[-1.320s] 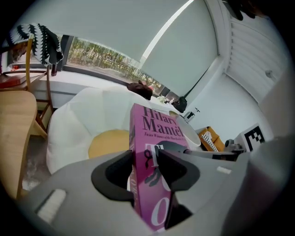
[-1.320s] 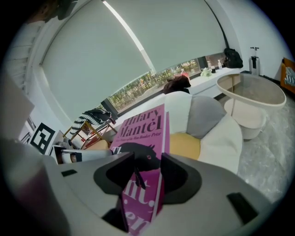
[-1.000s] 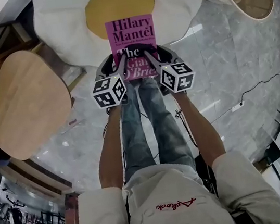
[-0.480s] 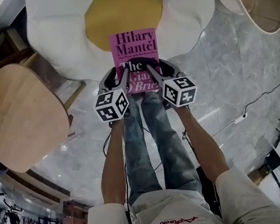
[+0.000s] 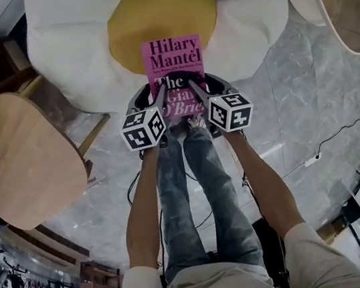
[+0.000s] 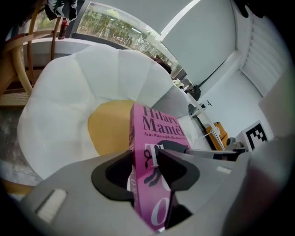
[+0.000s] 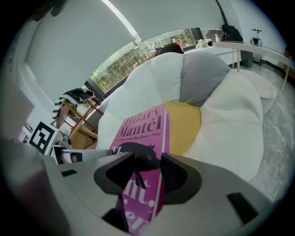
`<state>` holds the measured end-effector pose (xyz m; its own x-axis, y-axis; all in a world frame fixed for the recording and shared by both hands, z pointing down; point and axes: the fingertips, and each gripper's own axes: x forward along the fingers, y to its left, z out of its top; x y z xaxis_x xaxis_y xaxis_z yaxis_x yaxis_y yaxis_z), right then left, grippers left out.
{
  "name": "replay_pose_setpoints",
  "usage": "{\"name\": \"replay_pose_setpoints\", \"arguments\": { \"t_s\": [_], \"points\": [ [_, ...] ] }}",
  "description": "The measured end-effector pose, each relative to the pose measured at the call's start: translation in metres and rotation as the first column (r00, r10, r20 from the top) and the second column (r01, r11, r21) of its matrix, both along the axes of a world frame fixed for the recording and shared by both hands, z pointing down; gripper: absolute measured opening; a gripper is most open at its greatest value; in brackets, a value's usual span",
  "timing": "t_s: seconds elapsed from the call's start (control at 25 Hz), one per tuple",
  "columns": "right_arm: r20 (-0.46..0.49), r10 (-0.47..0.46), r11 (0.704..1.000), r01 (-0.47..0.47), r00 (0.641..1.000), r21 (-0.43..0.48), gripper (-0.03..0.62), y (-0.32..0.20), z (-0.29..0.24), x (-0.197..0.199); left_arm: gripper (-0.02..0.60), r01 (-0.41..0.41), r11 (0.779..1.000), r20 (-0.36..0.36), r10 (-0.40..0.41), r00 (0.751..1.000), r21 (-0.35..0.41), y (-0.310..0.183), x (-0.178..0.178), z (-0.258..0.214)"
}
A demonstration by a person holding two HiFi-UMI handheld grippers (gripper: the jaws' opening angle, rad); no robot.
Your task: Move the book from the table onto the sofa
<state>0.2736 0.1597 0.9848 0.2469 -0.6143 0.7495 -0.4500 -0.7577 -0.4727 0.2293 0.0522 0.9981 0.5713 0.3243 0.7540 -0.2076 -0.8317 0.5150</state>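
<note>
since a second ago the pink book [image 5: 174, 66] and both grippers have sunk toward the flower-shaped sofa [image 5: 70, 49], and the cover now overlaps its yellow centre [image 5: 146, 16]. head view: the left gripper [image 5: 158, 97] and right gripper [image 5: 193, 91] clamp the book's lower part from either side. left gripper view: jaws pressed on the book's left edge, above the cushion. right gripper view: jaws gripping its right edge.

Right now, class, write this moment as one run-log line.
left gripper: shut on book | right gripper: shut on book | book: over sofa
</note>
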Motion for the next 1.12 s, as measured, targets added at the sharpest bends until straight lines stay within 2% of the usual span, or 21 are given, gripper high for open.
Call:
{"name": "replay_pose_setpoints", "arguments": {
  "t_s": [0.32,0.64,0.92,1.12],
  "points": [
    [-0.006,-0.011,1.0,0.011,1.0,0.02,0.186,-0.019,0.045,0.038,0.186,-0.006,1.0,0.004,0.005,1.0,0.026,-0.019,0.038,0.042],
    [-0.059,-0.024,0.999,0.026,0.998,0.031,0.186,-0.043,0.076,0.077,0.184,-0.032,0.997,-0.013,0.033,0.999,0.064,-0.042,0.078,0.074],
    [-0.047,-0.066,0.998,0.066,0.997,-0.008,0.186,-0.048,0.101,0.084,0.183,-0.037,0.997,0.011,0.037,0.999,0.066,-0.044,0.083,0.1],
    [-0.05,-0.084,0.996,0.083,0.995,-0.016,0.186,-0.05,0.11,0.083,0.184,-0.03,0.998,0.001,0.03,1.0,0.053,-0.045,0.083,0.109]
  ]
}}
